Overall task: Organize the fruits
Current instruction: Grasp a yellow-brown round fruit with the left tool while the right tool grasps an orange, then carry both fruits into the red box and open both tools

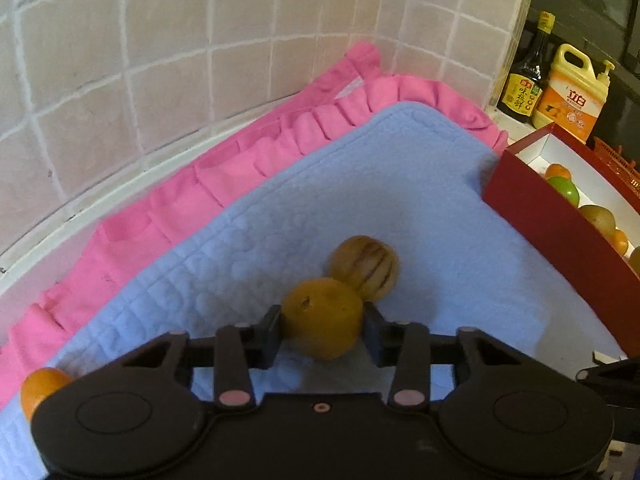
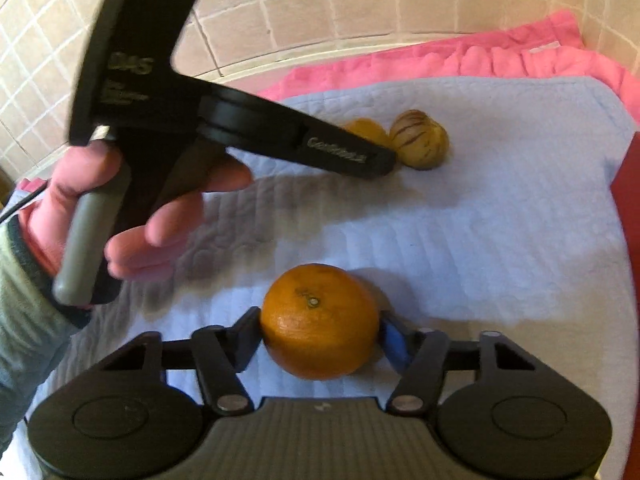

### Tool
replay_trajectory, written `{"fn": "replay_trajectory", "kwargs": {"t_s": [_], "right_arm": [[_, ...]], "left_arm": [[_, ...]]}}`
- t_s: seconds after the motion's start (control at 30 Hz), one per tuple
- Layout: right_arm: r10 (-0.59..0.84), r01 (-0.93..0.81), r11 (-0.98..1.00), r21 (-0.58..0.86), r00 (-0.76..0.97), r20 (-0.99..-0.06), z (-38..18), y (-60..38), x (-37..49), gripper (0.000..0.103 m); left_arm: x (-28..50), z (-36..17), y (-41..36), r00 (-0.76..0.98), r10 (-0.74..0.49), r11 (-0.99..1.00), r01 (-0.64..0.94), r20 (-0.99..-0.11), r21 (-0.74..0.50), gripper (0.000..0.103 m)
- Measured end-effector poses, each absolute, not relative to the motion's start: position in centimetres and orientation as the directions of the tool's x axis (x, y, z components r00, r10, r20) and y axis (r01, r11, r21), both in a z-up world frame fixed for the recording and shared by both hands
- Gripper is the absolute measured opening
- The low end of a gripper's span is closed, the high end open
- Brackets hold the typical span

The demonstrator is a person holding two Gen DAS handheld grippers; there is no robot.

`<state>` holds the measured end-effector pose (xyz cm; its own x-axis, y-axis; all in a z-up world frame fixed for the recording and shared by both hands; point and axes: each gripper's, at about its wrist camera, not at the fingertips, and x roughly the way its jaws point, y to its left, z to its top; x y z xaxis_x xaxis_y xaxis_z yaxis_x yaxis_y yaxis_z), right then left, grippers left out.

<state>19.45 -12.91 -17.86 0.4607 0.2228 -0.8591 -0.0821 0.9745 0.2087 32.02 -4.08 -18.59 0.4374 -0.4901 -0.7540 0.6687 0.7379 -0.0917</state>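
Left gripper (image 1: 323, 330): jaws narrowed onto a yellow-orange fruit (image 1: 323, 317), one pad on each flank. A striped yellow fruit (image 1: 365, 267) lies touching it on the far side, both near the middle of the blue quilted mat (image 1: 440, 200). Open mat extends from the pair toward the far corner and the pink ruffled cloth (image 1: 224, 176) along the tiled wall (image 1: 160, 60). A red box (image 1: 560, 232) bounds the mat's right edge and holds several fruits, among them a green fruit (image 1: 566, 192). Another orange (image 1: 40, 390) sits at the mat's near-left edge.

Right gripper (image 2: 320, 334): jaws closed against an orange (image 2: 320, 320), stem scar up, toward the mat's near edge, with bare mat between it and the far pair.
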Motion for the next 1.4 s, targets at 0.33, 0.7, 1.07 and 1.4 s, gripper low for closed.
{"fn": "replay_trajectory", "kwargs": {"t_s": [0.33, 0.7, 1.07, 1.4], "right_arm": [[0.206, -0.059, 0.977, 0.203, 0.474, -0.856, -16.8, -12.9, 17.1, 0.059], [0.206, -0.088, 0.978, 0.189, 0.559, -0.803, -12.8, -12.8, 12.6, 0.059], [0.039, 0.096, 0.983, 0.153, 0.715, -0.698, -7.4, -19.1, 8.3, 0.059], [-0.164, 0.344, 0.918, 0.198, 0.783, -0.6, -3.2, -30.6, 3.2, 0.059]], "left_arm": [[30.3, -16.7, -0.9, 0.482, -0.45, 0.838, 0.518, -0.752, -0.17, 0.048], [24.4, -10.7, -0.2, 0.59, -0.435, 0.866, 0.48, -0.68, -0.138, 0.048], [19.6, -3.3, -6.6, 0.731, -0.373, 0.868, 0.493, -0.571, 0.064, 0.048], [17.8, -0.2, -15.4, 0.688, -0.51, 0.768, 0.635, -0.516, 0.087, 0.048]]}}
